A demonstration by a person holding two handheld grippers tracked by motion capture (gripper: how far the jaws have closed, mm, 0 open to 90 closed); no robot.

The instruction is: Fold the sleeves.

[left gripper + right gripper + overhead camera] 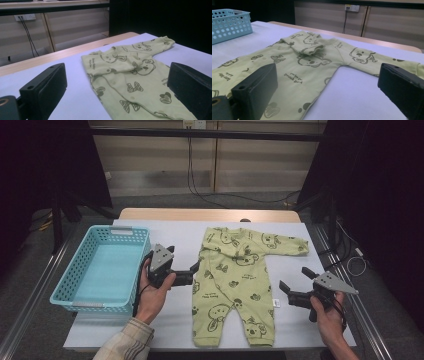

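A yellow-green baby romper (235, 285) is laid flat at the middle of the white table (300, 320), one sleeve folded across its chest, while the left gripper (192, 270) at its left edge and the right gripper (295, 282) just beside its right leg are both held wide open and empty.

Basket (102, 267) walls off table's left edge; bare sheet (295, 270) right of romper (235, 285) passable.

Even overhead light brightens the table (150, 227); surroundings fall dark, pictures slightly soft.
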